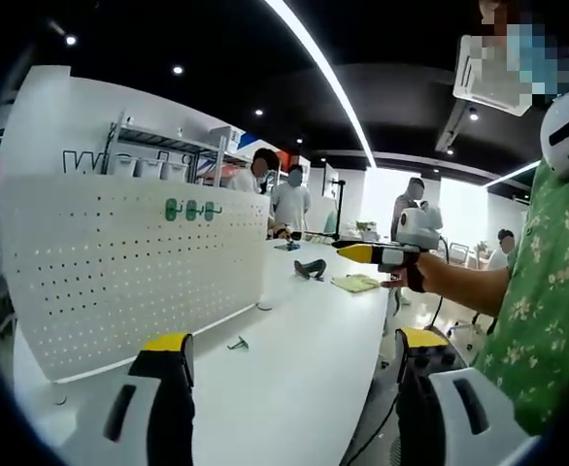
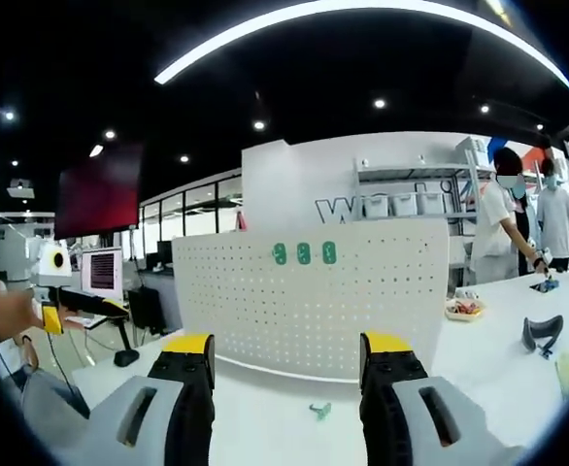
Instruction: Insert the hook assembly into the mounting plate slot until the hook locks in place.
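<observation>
Left gripper view showed a long white table [image 1: 294, 340] under strip lights, an upright white pegboard [image 1: 129, 272] carrying three green hooks [image 1: 191, 210], and a small loose hook [image 1: 237, 343] lying at its foot. Both grippers, left [image 1: 289, 359] and right [image 2: 286, 364], hovered released, grasping nothing. People stood beyond.

Large dark letters stand on the white wall [image 2: 362, 175] behind the pegboard [image 2: 314, 301]. In the right gripper view they begin "W" and run on behind the shelf rack [image 2: 411, 194], too broken up to read further. In the left gripper view the same lettering [image 1: 95, 160] is partly hidden; "W" alone is legible.
</observation>
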`<action>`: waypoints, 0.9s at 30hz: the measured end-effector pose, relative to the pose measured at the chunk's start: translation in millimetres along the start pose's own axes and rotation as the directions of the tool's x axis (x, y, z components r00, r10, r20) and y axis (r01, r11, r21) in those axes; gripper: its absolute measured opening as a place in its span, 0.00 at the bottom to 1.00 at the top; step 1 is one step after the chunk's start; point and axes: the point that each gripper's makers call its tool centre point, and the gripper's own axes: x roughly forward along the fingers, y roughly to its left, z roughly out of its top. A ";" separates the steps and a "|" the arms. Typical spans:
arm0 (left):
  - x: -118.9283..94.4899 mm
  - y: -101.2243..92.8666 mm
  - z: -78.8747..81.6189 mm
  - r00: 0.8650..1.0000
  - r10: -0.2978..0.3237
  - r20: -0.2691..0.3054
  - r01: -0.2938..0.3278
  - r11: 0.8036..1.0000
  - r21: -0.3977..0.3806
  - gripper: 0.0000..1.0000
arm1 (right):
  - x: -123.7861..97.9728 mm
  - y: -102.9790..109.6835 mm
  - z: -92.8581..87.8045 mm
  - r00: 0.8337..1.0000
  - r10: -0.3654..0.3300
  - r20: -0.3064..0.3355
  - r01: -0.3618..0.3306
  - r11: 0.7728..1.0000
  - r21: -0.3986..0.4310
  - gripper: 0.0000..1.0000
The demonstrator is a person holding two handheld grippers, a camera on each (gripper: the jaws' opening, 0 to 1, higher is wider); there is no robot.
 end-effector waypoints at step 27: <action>20.5 26.7 -23.0 0.999 0.024 -0.027 -0.025 0.999 -0.036 0.87 | 64.5 -42.0 -108.2 0.962 -0.057 -0.269 0.057 0.998 -0.004 0.45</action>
